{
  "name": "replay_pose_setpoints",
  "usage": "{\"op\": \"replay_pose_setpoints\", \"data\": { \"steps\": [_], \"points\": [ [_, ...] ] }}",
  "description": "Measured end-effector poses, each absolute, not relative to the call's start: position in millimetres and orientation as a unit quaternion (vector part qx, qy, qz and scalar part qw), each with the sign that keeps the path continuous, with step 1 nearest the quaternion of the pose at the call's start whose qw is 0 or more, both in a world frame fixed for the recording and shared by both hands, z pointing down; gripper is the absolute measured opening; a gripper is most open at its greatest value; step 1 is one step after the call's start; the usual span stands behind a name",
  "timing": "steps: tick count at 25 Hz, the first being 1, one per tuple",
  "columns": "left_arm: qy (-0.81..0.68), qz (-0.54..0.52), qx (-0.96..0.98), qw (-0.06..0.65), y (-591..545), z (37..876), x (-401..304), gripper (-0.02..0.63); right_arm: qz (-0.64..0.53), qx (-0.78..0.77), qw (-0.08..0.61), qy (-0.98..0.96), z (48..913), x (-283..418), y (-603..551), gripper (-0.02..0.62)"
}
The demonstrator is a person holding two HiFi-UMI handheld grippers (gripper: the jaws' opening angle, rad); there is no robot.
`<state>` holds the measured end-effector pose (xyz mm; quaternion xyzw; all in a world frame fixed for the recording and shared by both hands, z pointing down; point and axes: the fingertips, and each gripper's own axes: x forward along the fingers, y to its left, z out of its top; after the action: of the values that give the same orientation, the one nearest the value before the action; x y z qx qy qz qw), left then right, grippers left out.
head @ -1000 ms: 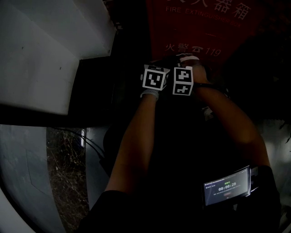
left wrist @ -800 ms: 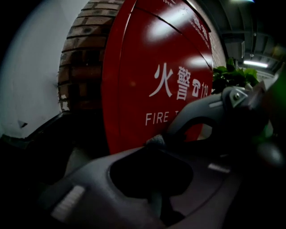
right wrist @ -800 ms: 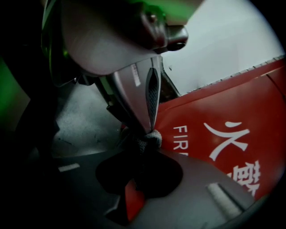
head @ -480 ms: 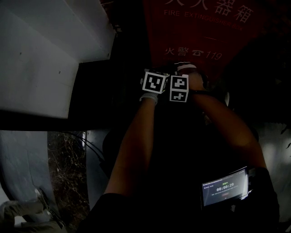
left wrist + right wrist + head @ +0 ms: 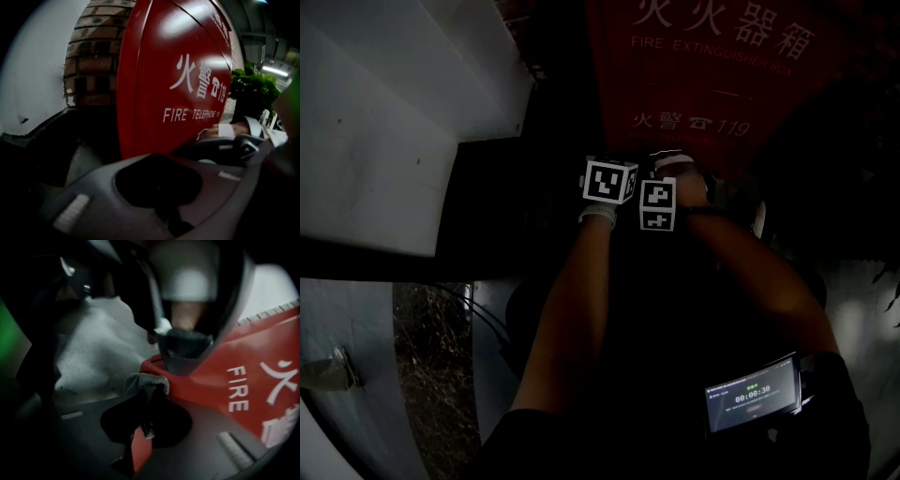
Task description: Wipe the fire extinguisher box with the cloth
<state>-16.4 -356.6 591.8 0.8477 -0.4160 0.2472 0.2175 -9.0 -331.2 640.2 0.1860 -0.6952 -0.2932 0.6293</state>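
The person wore a dark short-sleeved top and pale cuffs at the wrists. The left gripper and right gripper were dark grey with pale rectangular strips, each carrying a white cube printed with black square markers.

Dark speckled floor strip at lower left, thin black cables lying along its right edge
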Motion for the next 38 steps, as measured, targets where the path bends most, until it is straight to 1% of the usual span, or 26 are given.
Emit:
{"op": "replay_pose_setpoints", "data": {
  "steps": [5, 9, 13, 20, 26, 32, 38],
  "points": [
    [-0.410, 0.238, 0.863, 0.177, -358, 562, -12, 0.000, -0.307, 0.207, 0.607, -0.703, 595, -1, -319, 0.034],
    [-0.400, 0.200, 0.881, 0.154, -350, 522, -2, 0.000, -0.322, 0.246, 0.584, -0.703, 538, 15, -314, 0.034],
    [-0.404, 0.149, 0.895, 0.115, -334, 469, 8, 0.000, -0.359, 0.296, 0.547, -0.696, 462, 29, -309, 0.034],
    [-0.449, 0.075, 0.890, 0.020, -318, 364, 15, 0.000, -0.441, 0.380, 0.474, -0.660, 313, 39, -313, 0.034],
    [-0.462, 0.032, 0.885, -0.054, -320, 270, 26, 0.000, -0.474, 0.424, 0.442, -0.632, 228, 45, -322, 0.034],
    [-0.459, -0.011, 0.884, -0.093, -311, 209, 27, 0.000, -0.519, 0.449, 0.420, -0.593, 161, 53, -331, 0.034],
    [-0.461, -0.025, 0.884, -0.072, -315, 231, 16, 0.001, -0.525, 0.444, 0.441, -0.578, 164, 55, -341, 0.034]
  ]
}}
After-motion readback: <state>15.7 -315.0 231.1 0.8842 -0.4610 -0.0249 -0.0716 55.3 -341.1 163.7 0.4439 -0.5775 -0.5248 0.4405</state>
